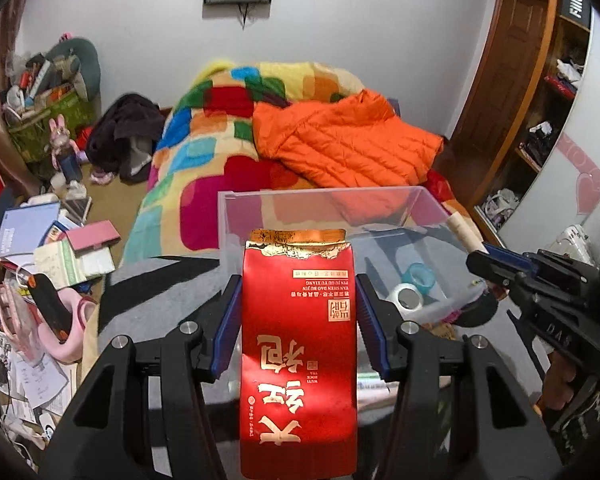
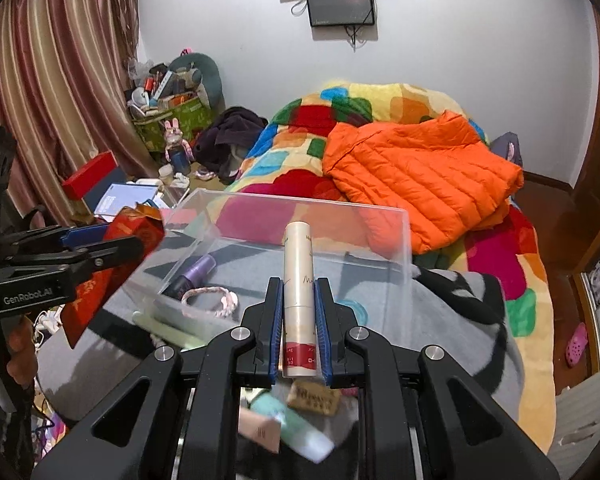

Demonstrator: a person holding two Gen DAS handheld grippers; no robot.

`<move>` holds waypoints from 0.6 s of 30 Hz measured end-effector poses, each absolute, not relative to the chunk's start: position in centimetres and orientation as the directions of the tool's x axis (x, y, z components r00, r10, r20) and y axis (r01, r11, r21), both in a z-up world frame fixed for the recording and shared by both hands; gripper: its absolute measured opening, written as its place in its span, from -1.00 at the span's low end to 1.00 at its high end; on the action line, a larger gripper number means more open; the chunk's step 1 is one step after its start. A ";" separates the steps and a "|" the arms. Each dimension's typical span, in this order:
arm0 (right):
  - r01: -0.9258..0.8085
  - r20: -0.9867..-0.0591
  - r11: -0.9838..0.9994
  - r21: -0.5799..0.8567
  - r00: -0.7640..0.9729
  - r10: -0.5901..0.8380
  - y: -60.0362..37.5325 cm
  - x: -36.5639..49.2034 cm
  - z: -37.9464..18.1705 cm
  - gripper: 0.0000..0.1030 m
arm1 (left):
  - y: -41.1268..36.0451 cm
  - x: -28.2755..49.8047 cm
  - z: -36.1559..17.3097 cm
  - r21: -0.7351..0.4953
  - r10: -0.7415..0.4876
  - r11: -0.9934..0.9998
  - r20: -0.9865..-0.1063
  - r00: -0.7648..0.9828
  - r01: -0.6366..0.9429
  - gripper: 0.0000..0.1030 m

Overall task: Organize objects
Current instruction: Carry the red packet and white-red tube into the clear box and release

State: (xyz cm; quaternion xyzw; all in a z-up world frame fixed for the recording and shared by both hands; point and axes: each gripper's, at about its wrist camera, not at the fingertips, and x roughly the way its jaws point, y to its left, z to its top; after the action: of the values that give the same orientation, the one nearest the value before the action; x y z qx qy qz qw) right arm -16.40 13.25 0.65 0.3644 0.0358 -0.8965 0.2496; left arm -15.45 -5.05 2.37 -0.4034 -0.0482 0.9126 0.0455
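left tongs (image 1: 298, 312) grasping red tea pouch (image 1: 299, 344) | right tongs (image 2: 299, 320) clenched on cream tube (image 2: 298, 280) | both near clear bin (image 2: 404, 236) on bed | risk: you clip its rim, tube slips

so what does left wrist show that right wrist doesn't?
Only left wrist: two tape rolls inside the clear bin, and the printed front of the red tea pouch in the left gripper.
Only right wrist: a purple bottle and braided bracelet in the bin, and the full cream tube in the right gripper.
Both: bin, orange jacket, both grippers loaded.
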 end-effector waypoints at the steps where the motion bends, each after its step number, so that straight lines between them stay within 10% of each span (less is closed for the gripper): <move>1: 0.474 -0.682 -0.873 0.114 -0.602 -0.416 12.8 -17.0 0.4 -0.73 | -5.0 -16.2 2.1 -0.121 0.118 -0.992 -0.745 -0.656 -0.041 0.04; 18: 0.525 -0.806 -0.841 0.130 -0.438 -0.398 8.7 -21.2 -3.3 -0.73 | -2.5 -20.8 0.6 -0.064 0.107 -0.993 -0.824 -0.556 -0.096 0.06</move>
State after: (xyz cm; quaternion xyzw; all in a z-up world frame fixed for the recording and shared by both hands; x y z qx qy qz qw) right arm -21.17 8.71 -3.25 0.4543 0.0696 -0.8452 0.2729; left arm -20.77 -2.50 0.62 -0.4675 -0.0059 0.8821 0.0578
